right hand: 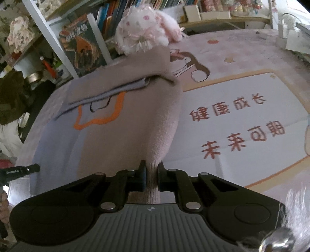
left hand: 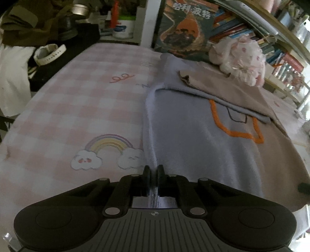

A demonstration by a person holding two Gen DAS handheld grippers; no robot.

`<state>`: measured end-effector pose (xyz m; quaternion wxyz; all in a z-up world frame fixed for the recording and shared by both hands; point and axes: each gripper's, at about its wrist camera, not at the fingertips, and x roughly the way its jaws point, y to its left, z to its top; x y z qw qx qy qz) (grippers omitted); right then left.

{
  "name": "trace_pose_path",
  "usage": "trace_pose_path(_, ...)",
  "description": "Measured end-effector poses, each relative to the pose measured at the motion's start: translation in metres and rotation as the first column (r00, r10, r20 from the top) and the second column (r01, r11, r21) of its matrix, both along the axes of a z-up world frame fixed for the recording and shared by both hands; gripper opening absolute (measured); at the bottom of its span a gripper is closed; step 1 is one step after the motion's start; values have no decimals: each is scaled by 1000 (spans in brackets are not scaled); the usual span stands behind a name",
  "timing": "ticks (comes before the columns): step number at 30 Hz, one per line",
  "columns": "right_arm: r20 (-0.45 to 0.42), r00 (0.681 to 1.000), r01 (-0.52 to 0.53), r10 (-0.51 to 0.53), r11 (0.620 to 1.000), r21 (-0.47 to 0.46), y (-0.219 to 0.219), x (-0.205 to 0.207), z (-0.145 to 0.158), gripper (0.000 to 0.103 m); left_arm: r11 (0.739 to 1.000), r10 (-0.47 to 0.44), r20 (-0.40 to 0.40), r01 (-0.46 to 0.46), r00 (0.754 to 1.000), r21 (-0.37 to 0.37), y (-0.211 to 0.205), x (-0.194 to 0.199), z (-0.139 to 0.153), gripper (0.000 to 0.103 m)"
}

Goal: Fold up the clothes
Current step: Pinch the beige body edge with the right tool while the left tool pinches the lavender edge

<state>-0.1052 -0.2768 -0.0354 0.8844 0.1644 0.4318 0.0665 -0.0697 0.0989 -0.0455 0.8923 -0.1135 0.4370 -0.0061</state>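
A knitted sweater, pale blue point(left hand: 193, 139) on one half and beige-pink point(right hand: 135, 124) on the other, lies on a bed with an orange outline stitched on its front. Its upper part is folded down across the chest. My left gripper point(left hand: 154, 170) is shut on the sweater's blue hem at the left edge. My right gripper point(right hand: 152, 168) is shut on the beige-pink hem at the right edge, and the cloth there rises in a stretched ridge. The tip of the other gripper point(right hand: 23, 170) shows at the left of the right wrist view.
A pink checked sheet point(left hand: 77, 108) with a rainbow print covers the bed on the left; a printed mat point(right hand: 242, 116) with red characters lies on the right. A pink plush toy point(left hand: 242, 64) sits by the sweater's far end. Bookshelves point(right hand: 108, 17) and clutter stand behind.
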Motion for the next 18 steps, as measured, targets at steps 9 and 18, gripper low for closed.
trace_pose_path(9, -26, 998, 50, -50, 999, 8, -28, -32, 1, 9, 998, -29, 21, 30, 999, -61, -20, -29, 10, 5)
trace_pose_path(18, -55, 997, 61, -60, 998, 11, -49, -59, -8, 10, 997, -30, 39, 33, 999, -77, -35, -61, 17, 5)
